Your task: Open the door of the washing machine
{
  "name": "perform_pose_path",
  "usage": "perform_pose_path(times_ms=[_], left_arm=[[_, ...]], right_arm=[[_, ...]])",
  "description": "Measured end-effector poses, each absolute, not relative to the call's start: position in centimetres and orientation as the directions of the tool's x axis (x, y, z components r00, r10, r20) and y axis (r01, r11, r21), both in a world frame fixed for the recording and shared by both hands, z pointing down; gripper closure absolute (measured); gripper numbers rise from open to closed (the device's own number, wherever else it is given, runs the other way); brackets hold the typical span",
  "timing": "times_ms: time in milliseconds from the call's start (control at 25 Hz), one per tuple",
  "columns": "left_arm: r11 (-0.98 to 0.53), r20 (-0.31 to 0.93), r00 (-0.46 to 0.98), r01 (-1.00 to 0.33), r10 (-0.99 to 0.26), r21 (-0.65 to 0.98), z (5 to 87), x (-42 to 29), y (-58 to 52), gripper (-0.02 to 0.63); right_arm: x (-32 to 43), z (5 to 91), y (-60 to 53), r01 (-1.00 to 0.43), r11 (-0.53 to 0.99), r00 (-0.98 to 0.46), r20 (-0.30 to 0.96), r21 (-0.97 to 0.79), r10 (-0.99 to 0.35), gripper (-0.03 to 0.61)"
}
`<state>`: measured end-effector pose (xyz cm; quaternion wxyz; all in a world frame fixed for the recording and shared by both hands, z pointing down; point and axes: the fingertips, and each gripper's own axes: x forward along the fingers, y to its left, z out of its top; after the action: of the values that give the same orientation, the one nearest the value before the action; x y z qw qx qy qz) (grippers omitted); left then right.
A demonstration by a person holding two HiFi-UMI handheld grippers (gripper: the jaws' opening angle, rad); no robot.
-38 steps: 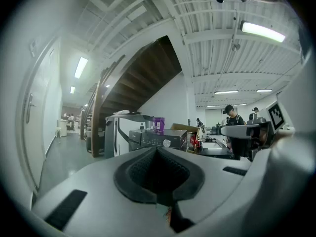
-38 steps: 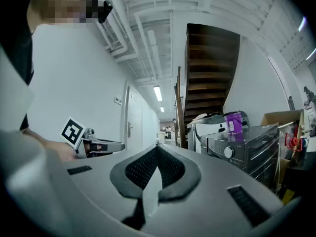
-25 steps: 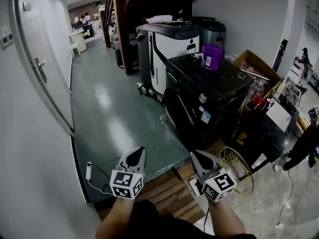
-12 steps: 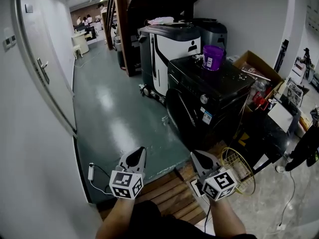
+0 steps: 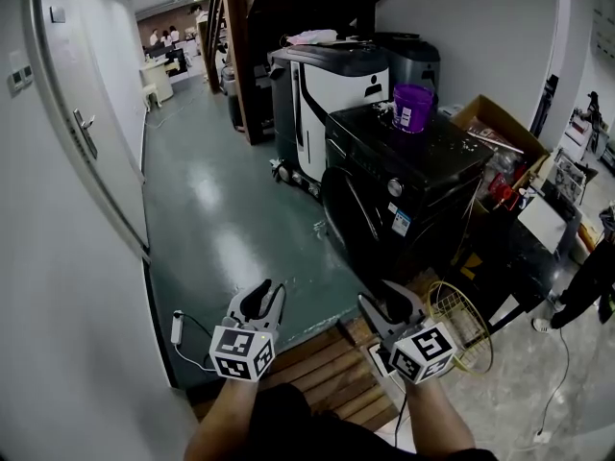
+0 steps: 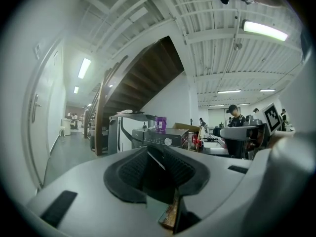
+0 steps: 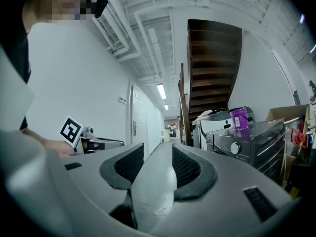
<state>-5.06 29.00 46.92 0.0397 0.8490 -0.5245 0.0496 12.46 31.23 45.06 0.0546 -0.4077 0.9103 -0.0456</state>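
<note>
The black front-loading washing machine [image 5: 413, 185] stands at the middle right, its round door [image 5: 348, 221] facing left and closed. A purple cup [image 5: 411, 107] rests on its top. My left gripper [image 5: 261, 301] and right gripper [image 5: 386, 305] hover low in the head view, well short of the machine, and touch nothing. Both pairs of jaws have just been opening and stand a little apart with nothing between them. The left gripper [image 6: 155, 167] points at the machine [image 6: 163, 138]. In the right gripper view the gripper [image 7: 152, 164] aims down the corridor, with the machine [image 7: 247, 144] off to the right.
A white and black appliance [image 5: 327, 84] stands behind the washer, under a dark staircase [image 5: 240, 27]. A white door [image 5: 86, 133] lines the left wall. A cardboard box [image 5: 490, 128], a wire basket [image 5: 459, 320], wooden slats [image 5: 327, 373] and a floor cable [image 5: 176, 329] lie nearby.
Both grippers' jaws were shut in the earlier frames and now stand partly open. The hands have hardly moved.
</note>
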Motion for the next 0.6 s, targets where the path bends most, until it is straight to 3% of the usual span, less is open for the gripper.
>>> perform_pose_path(times_ms=[240, 600], left_arm=[[-0.462, 0.124, 0.461, -0.887, -0.879, 0.021, 47.2, -4.9, 29.3, 0.441], [-0.493, 0.153, 0.495, -0.868, -0.855, 0.055, 47.5, -3.8, 29.3, 0.274]], right_arm=[[12.7, 46.0, 31.4, -0.751, 0.65, -0.655, 0.005, -0.116, -0.756, 0.327], [11.9, 45.8, 31.8, -0.705, 0.693, -0.699, -0.014, -0.155, -0.715, 0.169]])
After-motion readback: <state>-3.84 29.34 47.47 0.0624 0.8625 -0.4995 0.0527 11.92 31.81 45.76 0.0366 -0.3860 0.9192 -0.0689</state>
